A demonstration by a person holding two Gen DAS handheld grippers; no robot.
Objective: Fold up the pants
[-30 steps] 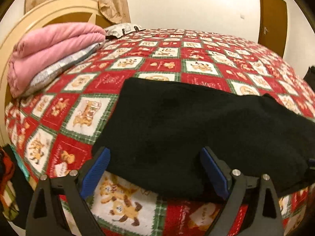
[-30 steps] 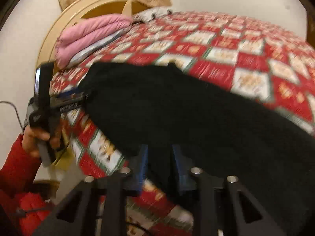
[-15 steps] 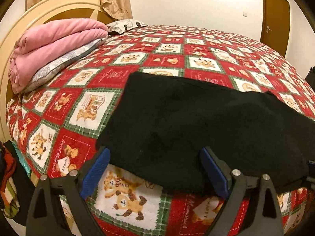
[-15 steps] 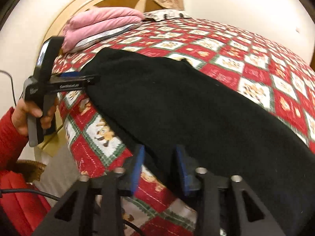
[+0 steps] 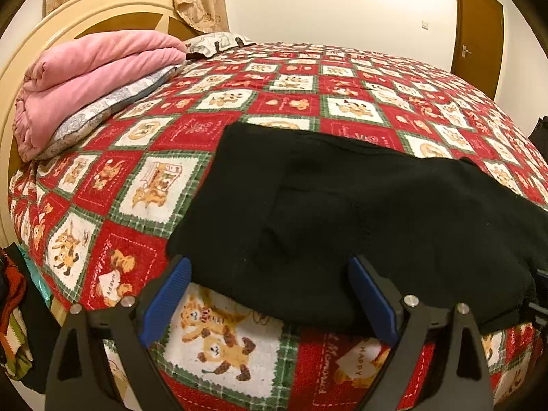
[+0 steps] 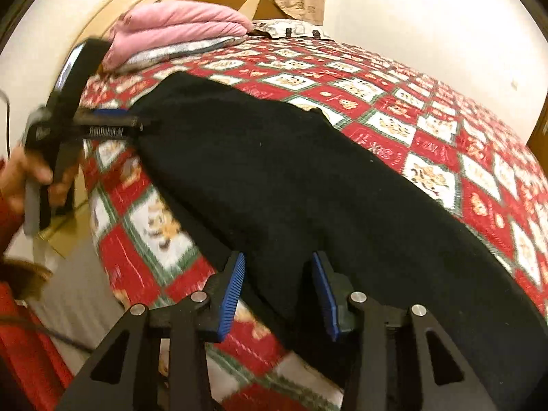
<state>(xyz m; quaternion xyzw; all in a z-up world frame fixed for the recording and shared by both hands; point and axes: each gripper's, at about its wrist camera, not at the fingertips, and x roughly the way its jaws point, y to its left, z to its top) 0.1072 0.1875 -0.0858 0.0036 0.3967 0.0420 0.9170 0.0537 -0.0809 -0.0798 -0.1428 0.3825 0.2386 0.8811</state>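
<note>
Black pants [image 5: 349, 205] lie spread flat on a red, white and green patchwork bedspread [image 5: 144, 178], near the bed's front edge. My left gripper [image 5: 269, 270] is open wide, its blue pads on either side of the pants' near edge, holding nothing. In the right wrist view the pants [image 6: 308, 185] run from upper left to lower right. My right gripper [image 6: 278, 267] is open with the pants' near edge between its jaws, not clamped. The left gripper [image 6: 123, 121] shows there at the pants' far left corner, held by a hand.
A folded pink blanket [image 5: 89, 72] lies on a grey pillow at the headboard [image 5: 20, 68], left. A brown door [image 5: 477, 27] stands at the far right. Clothes hang off the bed's left side [image 5: 13, 308]. The floor [image 6: 72, 291] lies below the bed edge.
My right gripper has opened from nearly shut and let go of the pants' edge. The pants have settled flat. My left gripper stayed open and drew back slightly.
</note>
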